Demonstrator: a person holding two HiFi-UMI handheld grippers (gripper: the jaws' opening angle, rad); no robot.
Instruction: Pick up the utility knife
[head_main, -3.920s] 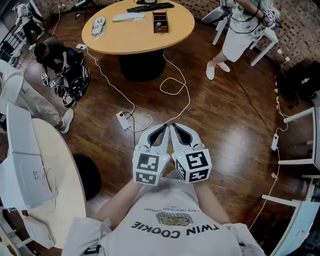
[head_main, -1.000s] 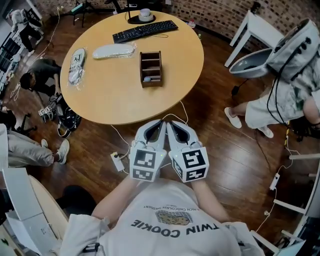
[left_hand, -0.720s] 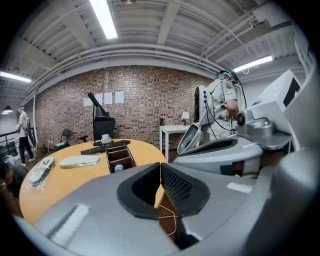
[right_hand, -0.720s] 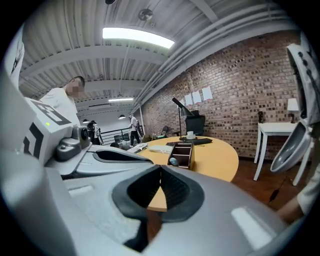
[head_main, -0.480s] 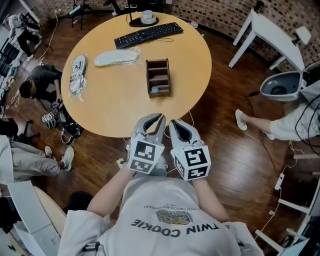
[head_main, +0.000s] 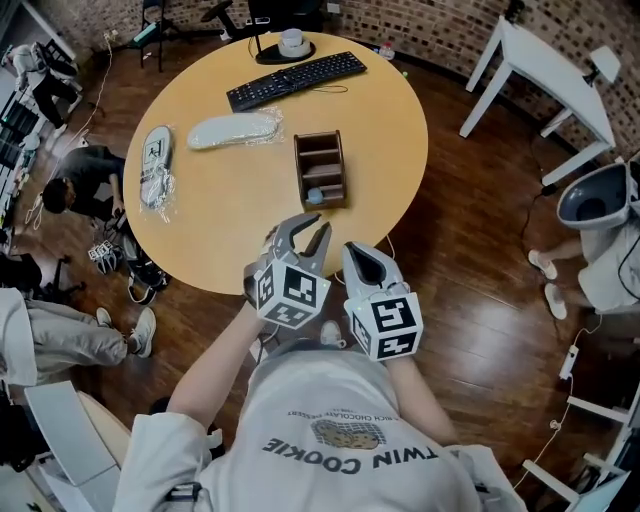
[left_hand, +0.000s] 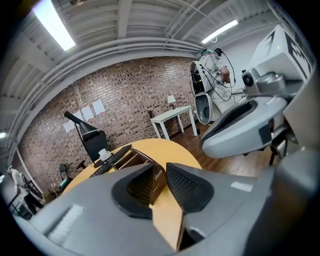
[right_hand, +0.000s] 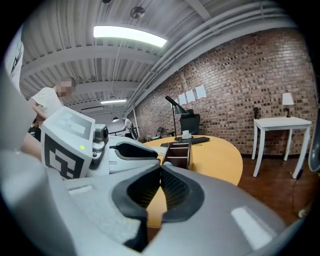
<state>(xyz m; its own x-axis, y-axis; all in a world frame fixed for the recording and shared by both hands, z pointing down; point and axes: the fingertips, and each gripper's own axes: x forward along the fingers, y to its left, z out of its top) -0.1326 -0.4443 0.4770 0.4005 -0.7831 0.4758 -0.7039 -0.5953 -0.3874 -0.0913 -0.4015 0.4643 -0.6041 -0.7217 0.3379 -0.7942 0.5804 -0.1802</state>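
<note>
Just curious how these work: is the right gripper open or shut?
Shut. In its own view the right gripper's jaws meet at the tips, nothing between them.

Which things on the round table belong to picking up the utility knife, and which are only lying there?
For the job: left tongs, opening, empty; right tongs, shut; wooden rack with a small bluish thing, perhaps the knife.
Lying about: keyboard; white bagged item; second bagged item; cup.
</note>
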